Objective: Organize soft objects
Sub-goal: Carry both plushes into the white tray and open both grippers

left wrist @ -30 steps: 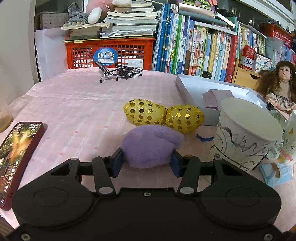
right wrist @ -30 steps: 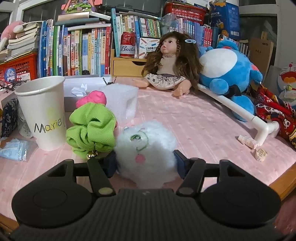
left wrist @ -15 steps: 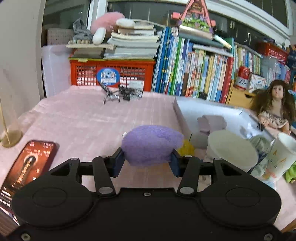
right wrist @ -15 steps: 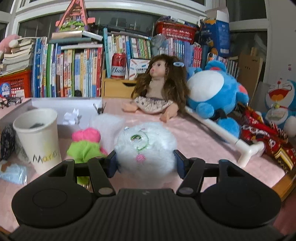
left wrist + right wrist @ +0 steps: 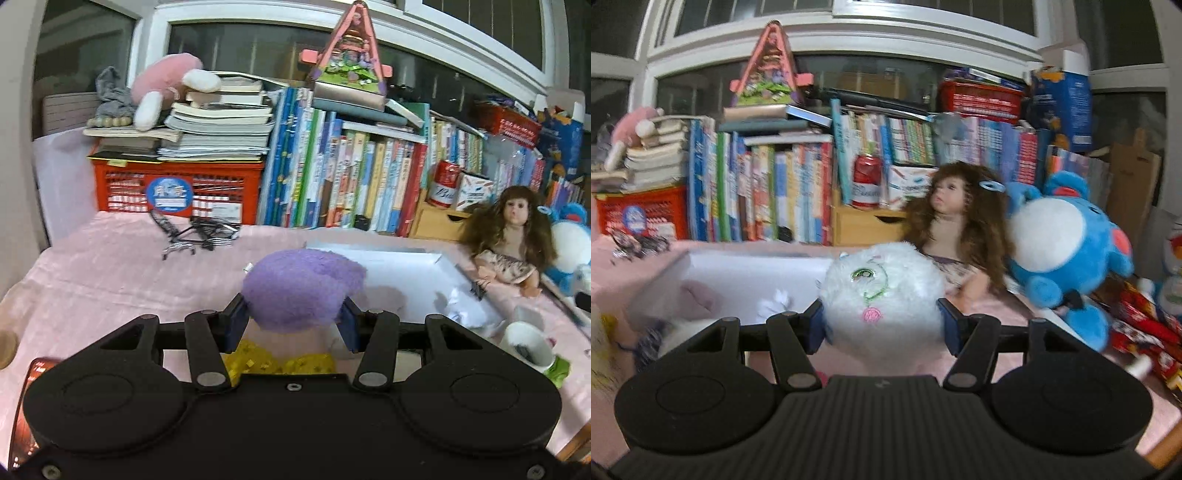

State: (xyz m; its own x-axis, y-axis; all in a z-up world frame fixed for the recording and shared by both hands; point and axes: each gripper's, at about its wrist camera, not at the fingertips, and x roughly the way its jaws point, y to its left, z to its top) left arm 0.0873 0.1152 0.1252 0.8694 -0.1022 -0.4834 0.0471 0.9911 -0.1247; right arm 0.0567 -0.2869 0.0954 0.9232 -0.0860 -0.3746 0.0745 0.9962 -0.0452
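Left wrist view
Left gripper (image 5: 293, 317): fingers clamped on the purple plush (image 5: 301, 286), pads pressed into both its sides.
Change since a second ago: lifted clear of the table (image 5: 110, 273); two gold mesh eggs (image 5: 280, 363), formerly ahead of the plush, now below it at the gripper's edge.
Ahead: open white box (image 5: 406, 280) just beyond and right of the plush, near rim level with the plush's far side.
Open room: bare pink cloth to the left as far as the black wire glasses (image 5: 195, 234); books (image 5: 351, 184) and red crate (image 5: 177, 190) wall off the far edge.
Right margin: doll (image 5: 511, 243) seated beside the box; white cup (image 5: 528, 347) low at right.

Right wrist view
Right gripper (image 5: 881, 325): fingers closed on the white fluffy ball (image 5: 882, 295), embroidered face toward the camera.
Change since a second ago: raised off the pink cloth; green scrunchie and lettered cup gone from sight.
Ahead: white box (image 5: 750, 273) beyond and left of the ball, inside open to view.
Right margin: doll (image 5: 955, 229) directly behind the ball, blue plush (image 5: 1067, 251) crowding the right side.
Sharpness: left edge blurred, items there unreadable.
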